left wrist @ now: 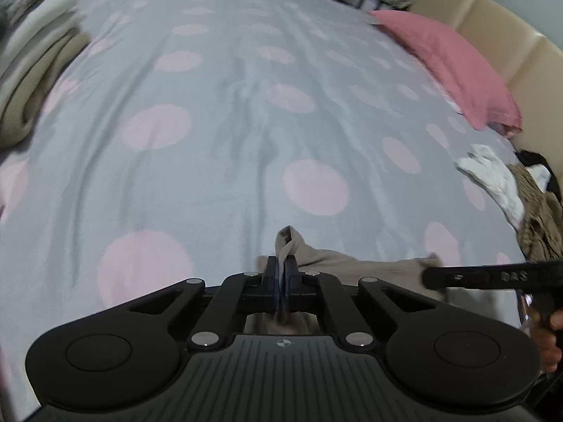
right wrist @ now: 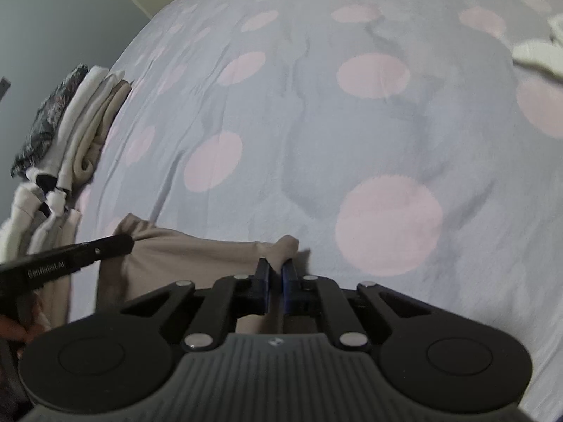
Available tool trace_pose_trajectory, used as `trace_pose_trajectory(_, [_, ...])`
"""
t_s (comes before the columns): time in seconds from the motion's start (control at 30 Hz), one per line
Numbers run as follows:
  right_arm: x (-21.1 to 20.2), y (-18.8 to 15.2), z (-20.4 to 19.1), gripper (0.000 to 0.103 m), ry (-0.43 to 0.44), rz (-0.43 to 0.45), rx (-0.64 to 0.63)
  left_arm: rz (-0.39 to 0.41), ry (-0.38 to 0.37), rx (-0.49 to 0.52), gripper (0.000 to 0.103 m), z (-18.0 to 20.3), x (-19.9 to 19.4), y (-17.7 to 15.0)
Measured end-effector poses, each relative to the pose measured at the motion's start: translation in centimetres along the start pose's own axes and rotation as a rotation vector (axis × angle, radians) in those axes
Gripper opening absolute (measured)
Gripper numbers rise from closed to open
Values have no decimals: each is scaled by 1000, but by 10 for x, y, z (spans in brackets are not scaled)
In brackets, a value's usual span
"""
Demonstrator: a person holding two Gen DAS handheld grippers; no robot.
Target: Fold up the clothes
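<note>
pinched on the beige garment (left wrist: 337, 263) over the bed (left wrist: 218, 112) — left gripper (left wrist: 281, 263) and right gripper (right wrist: 276, 267), jaws narrow — "genrobot.ai" lettered on one.

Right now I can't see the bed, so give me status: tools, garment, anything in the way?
Left tool shut on beige garment. Right tool shut on its other corner. Spotted bedspread ahead, nothing in the way.
</note>
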State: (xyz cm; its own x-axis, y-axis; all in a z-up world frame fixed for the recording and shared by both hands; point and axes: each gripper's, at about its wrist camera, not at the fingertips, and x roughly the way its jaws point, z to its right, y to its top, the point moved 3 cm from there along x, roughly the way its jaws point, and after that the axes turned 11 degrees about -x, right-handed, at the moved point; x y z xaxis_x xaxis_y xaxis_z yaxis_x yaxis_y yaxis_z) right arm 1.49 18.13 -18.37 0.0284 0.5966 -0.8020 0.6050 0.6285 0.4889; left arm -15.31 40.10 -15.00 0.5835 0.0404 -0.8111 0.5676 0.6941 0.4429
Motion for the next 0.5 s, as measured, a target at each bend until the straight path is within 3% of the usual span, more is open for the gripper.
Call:
trace_pose_trajectory(0.2, [5, 2, 2, 11, -20, -9, -6, -20, 40, -37, 6, -10, 7, 0])
trace_pose_trajectory(0.27, [-4, 3, 2, 29, -57, 6, 0, -10, 48, -52, 11, -11, 0, 2])
trace_pose_trajectory(0.3, [-10, 2, 2, 31, -80, 16, -8, -5, 49, -53, 12, -12, -4, 1])
trace_pose_trajectory(0.37, [-21, -1, 2, 31, -97, 33, -22, 5, 47, -42, 13, -12, -13, -1])
trace_pose_trajectory(0.47, [-32, -13, 0, 31, -57, 29, -23, 6, 26, -21, 17, -12, -30, -10])
trace_pose_trajectory(0.5, [-35, -19, -2, 31, -44, 23, -25, 4, 17, -16, 23, -11, -35, -14])
